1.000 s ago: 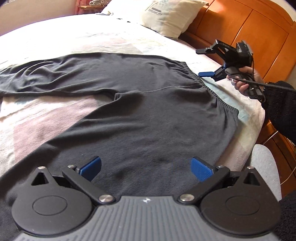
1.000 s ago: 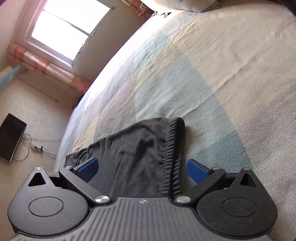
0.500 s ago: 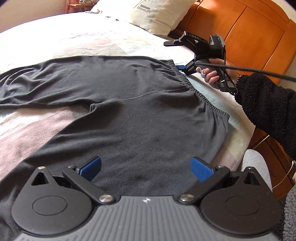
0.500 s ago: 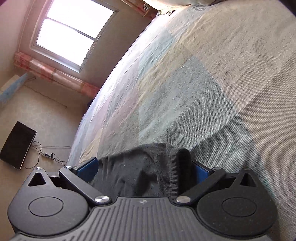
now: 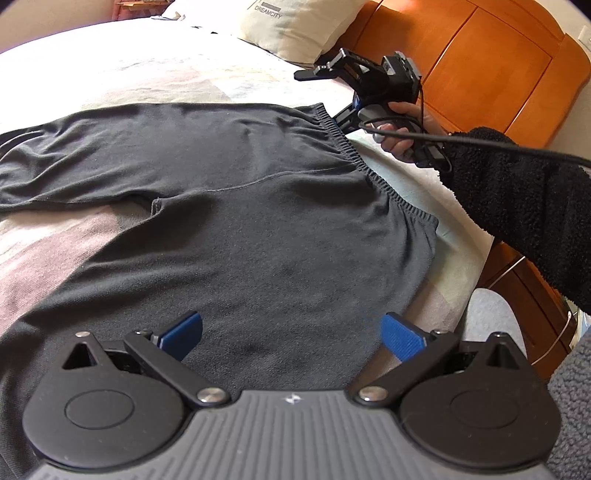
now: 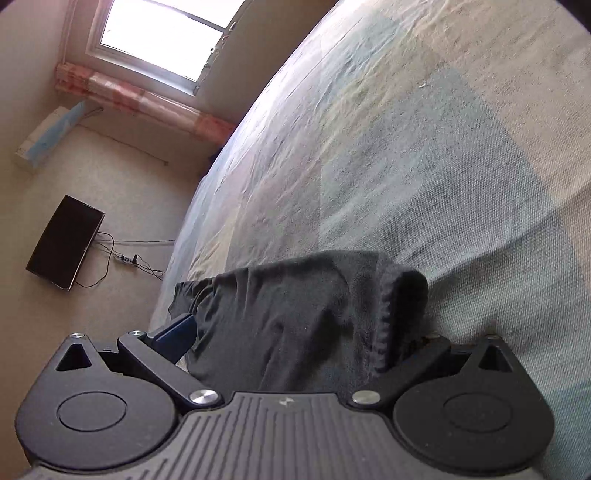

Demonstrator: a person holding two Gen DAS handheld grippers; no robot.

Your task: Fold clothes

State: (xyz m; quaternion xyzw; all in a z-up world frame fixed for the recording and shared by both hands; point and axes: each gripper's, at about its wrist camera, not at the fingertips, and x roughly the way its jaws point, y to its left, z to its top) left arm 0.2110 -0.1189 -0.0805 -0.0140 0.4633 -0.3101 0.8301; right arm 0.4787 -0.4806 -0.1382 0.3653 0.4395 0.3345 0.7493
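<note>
The bed point(image 5: 147, 74) fills most of what lies ahead of my left gripper point(image 5: 291, 334), its pale patchwork bedspread point(image 6: 424, 147) running out beyond my right gripper point(image 6: 295, 339) too. Past the bed's far right, from the left tool, stands the orange wooden headboard point(image 5: 480, 55), with a cream pillow point(image 5: 295, 26) leaning at it.

The black trousers point(image 5: 240, 221) lie spread flat on the bedspread directly ahead of my left gripper, legs running off to its left, the elastic waistband point(image 5: 373, 177) to its front right. My left gripper hovers just above the near trouser fabric, its blue pads point(image 5: 183, 330) spread wide with nothing between them.

My right hand point(image 5: 402, 129), in a black fleece sleeve point(image 5: 517, 206), holds the right gripper at the far end of the waistband. In its own view the waistband corner is bunched between the fingers, covering the right pad; the jaws look partly closed around it, though I cannot tell if they pinch it.

Left of the right tool, a dark screen point(image 6: 64, 247) is visible below a window point(image 6: 162, 33).
</note>
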